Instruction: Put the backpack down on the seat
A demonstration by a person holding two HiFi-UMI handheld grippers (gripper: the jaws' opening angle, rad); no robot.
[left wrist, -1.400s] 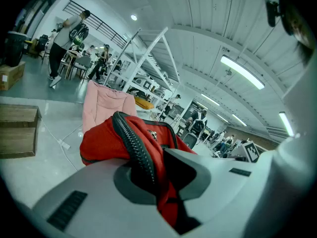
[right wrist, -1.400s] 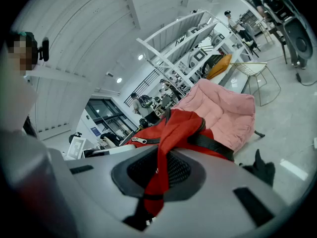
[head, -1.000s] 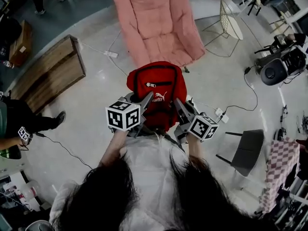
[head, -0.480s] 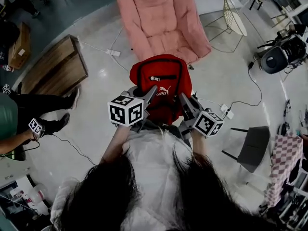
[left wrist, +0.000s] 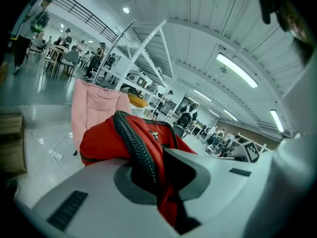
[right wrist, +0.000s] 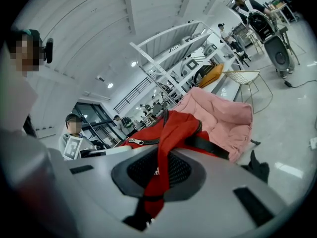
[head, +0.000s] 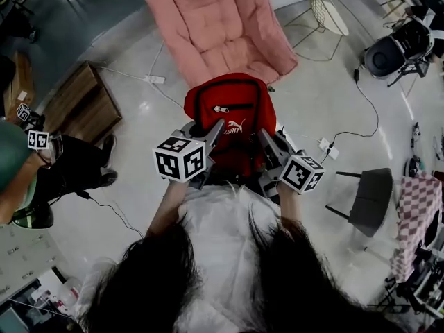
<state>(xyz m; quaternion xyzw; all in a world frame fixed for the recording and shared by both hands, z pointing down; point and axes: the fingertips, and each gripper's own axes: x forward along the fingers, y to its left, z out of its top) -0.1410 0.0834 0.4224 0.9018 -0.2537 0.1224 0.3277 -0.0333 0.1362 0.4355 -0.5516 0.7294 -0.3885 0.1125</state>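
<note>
A red backpack (head: 231, 120) with black zips hangs in the air between my two grippers, above the pale floor. My left gripper (head: 211, 134) is shut on its left edge, where red fabric and a black zip (left wrist: 133, 150) sit pinched in the jaws. On the other side my right gripper (head: 267, 143) is shut on a red strap (right wrist: 166, 157) of the backpack. The pink cushioned seat (head: 215, 30) stands just beyond the bag, also seen as the pink seat (left wrist: 94, 108) and pink seat (right wrist: 223, 115) in the gripper views.
A wooden bench (head: 80, 106) lies left of the seat and a wire side table (head: 326, 9) to its right. Cables and a power strip (head: 326, 148) lie on the floor. A grey chair (head: 368, 200) stands right. A person (head: 41, 165) stands at the left.
The backpack and both grippers have come closer to the pink seat; the bag's top now nearly overlaps its front edge. The person at the left has shifted.
</note>
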